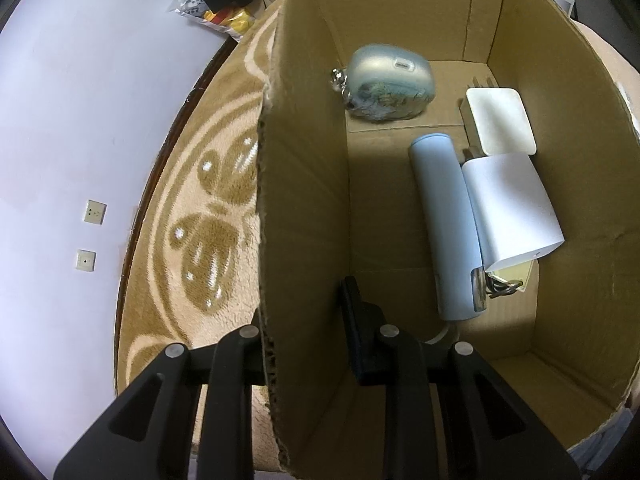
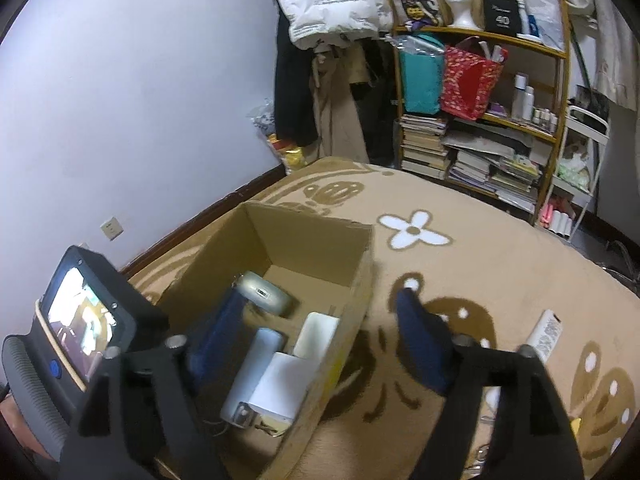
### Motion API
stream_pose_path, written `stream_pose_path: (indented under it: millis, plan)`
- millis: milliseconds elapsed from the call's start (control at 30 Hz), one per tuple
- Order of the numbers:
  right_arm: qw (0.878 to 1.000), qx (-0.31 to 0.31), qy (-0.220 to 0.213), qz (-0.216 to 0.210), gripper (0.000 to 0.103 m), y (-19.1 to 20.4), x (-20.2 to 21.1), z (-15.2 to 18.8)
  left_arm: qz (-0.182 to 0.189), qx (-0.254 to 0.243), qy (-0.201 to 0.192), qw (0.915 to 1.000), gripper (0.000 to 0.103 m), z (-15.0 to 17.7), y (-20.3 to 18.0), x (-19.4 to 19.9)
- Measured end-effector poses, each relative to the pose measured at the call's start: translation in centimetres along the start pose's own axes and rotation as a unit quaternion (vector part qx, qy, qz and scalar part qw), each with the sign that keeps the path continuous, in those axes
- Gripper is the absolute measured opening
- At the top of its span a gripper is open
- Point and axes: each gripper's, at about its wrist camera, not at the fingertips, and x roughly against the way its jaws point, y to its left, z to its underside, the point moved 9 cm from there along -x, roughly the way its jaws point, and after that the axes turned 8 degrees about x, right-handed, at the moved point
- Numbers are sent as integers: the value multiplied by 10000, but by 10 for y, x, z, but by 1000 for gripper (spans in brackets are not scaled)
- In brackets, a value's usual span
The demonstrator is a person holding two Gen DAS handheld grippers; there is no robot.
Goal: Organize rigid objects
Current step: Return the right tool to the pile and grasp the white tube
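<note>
An open cardboard box (image 1: pixel 568 160) stands on a tan patterned blanket (image 1: pixel 208 216). Inside lie a silvery rounded case (image 1: pixel 390 84), a pale blue cylinder (image 1: pixel 444 220), a flat white square piece (image 1: pixel 500 120) and a white block (image 1: pixel 512 208) over a yellow item with cables. My left gripper (image 1: pixel 304 304) straddles the box's left wall, one finger inside and the other hidden outside, shut on the wall. My right gripper (image 2: pixel 320 300) hovers open above the box's (image 2: pixel 352 320) right wall, one finger over the inside and one over the blanket. A white remote (image 2: pixel 546 334) lies on the blanket to the right.
A wooden shelf (image 2: pixel 560 80) with books, bags and bottles stands at the back right, with hanging coats (image 2: pixel 320 80) beside it. A lilac wall (image 2: pixel 140 80) with sockets runs along the left. The left gripper's body with a lit screen (image 2: pixel 80 320) sits by the box's near-left corner.
</note>
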Motion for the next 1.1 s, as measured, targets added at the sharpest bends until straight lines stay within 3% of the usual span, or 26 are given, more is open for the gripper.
stream_pose_path:
  millis: [500, 733, 1100]
  plan:
    - [9925, -931, 163, 777, 91, -93, 1, 14, -37, -40, 18, 10000, 23, 0, -3, 0]
    - [9835, -1342, 482, 1114, 91, -139, -8, 38, -55, -57, 11, 10000, 23, 0, -4, 0]
    - [9678, -1656, 1066, 1565, 95, -179, -30, 76, -64, -72, 12, 10000, 23, 2, -4, 0]
